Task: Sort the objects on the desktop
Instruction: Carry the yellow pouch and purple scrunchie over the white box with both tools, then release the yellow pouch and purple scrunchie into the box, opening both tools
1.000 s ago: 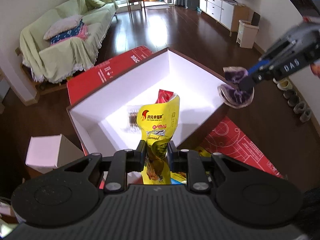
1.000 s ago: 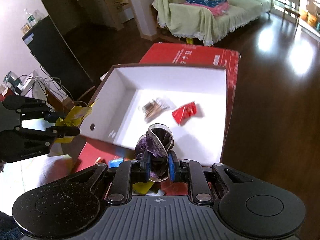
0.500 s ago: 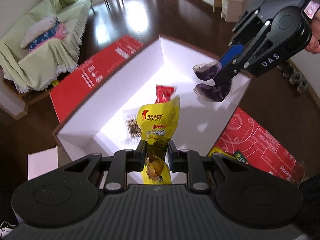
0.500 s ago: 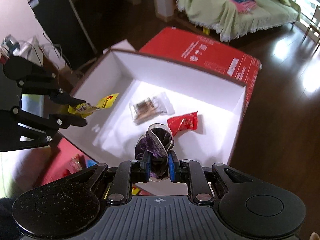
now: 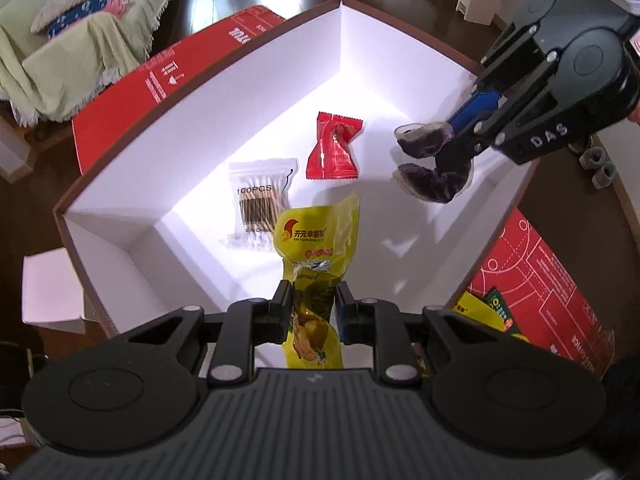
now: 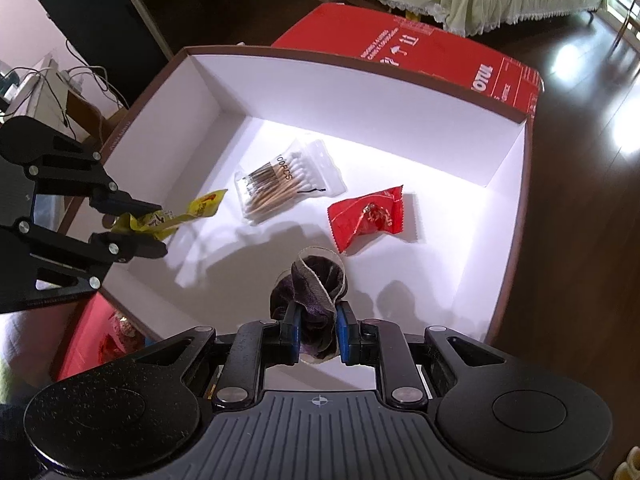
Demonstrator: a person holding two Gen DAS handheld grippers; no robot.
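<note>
White box fills mid-frame; left hand-held gripper clamps a yellow snack pouch, right hand-held gripper pinches a purple scrunchie above it.

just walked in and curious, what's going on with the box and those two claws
A person is sorting small things into a white box. The left claw grips a yellow snack bag and the right claw grips a purple scrunchie, both held over the box. A cotton swab pack and a red candy wrapper already lie inside.
</note>
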